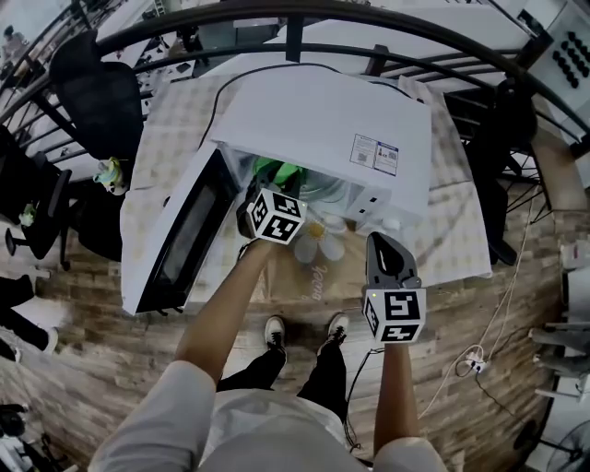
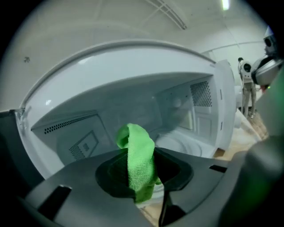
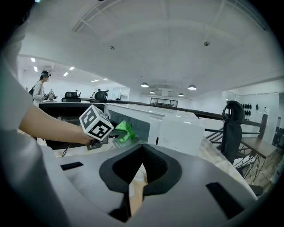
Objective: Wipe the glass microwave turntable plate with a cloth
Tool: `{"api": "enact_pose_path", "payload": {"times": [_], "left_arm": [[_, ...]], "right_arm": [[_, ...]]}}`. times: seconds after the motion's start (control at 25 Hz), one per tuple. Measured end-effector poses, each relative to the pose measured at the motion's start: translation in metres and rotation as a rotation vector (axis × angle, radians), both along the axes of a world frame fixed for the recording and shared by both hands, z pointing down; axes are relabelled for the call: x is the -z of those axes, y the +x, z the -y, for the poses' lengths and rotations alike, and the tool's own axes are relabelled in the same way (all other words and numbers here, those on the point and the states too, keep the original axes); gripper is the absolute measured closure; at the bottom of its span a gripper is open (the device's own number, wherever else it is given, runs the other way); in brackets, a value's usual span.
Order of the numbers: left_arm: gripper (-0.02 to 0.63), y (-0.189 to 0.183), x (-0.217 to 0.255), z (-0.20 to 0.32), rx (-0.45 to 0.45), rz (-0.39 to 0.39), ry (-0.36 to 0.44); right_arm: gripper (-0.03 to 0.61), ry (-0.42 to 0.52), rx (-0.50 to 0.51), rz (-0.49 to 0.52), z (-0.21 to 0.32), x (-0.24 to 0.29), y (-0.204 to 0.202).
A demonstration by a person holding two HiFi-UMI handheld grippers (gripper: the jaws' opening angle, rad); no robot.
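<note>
A white microwave [image 1: 323, 129] stands on the table with its door [image 1: 180, 235] swung open to the left. My left gripper [image 1: 265, 191] is at the oven's mouth, shut on a green cloth [image 2: 140, 162] that sticks up between its jaws. The glass turntable plate [image 2: 183, 144] lies on the cavity floor, just past the cloth and to its right. From the right gripper view, the cloth [image 3: 125, 131] hangs in front of the opening. My right gripper [image 1: 383, 245] hovers in front of the microwave's control side, shut with nothing between its jaws.
A checked cloth [image 1: 180, 120] covers the table under the microwave. In front of the oven lies a mat with a daisy print [image 1: 323, 241]. A black railing [image 1: 277, 18] curves behind the table. An office chair [image 3: 233, 128] stands at the right.
</note>
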State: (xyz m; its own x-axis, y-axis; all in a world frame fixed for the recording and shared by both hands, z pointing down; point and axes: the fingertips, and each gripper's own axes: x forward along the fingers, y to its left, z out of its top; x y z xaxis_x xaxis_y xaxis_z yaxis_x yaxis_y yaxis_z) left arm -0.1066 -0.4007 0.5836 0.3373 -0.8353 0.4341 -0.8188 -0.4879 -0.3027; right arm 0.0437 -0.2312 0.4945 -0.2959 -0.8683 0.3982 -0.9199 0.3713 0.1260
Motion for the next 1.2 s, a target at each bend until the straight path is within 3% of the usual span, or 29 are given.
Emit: {"api": "enact_pose_path", "payload": {"times": [0.12, 0.2, 0.48, 0.84, 1.04, 1.2], "left_arm": [[0.482, -0.016, -0.012, 0.024, 0.020, 0.107, -0.004], [0.482, -0.016, -0.026, 0.036, 0.019, 0.140, -0.041], [0.482, 0.012, -0.046, 0.050, -0.014, 0.013, -0.148], [0.485, 0.089, -0.046, 0.011, -0.260, -0.005, -0.211], [0.485, 0.129, -0.042, -0.023, -0.403, -0.028, -0.193], [0.485, 0.115, -0.029, -0.021, -0.346, -0.048, -0.115]], "right_arm": [[0.565, -0.018, 0.002, 0.035, 0.002, -0.006, -0.002], [0.565, -0.030, 0.006, 0.048, 0.004, -0.012, -0.003], [0.565, -0.050, -0.002, 0.027, 0.013, -0.022, 0.004], [0.565, -0.055, -0.002, 0.027, 0.014, -0.029, 0.009], [0.565, -0.056, 0.000, 0.021, 0.004, -0.029, 0.009], [0.565, -0.057, -0.003, 0.019, -0.004, -0.028, 0.009]]}}
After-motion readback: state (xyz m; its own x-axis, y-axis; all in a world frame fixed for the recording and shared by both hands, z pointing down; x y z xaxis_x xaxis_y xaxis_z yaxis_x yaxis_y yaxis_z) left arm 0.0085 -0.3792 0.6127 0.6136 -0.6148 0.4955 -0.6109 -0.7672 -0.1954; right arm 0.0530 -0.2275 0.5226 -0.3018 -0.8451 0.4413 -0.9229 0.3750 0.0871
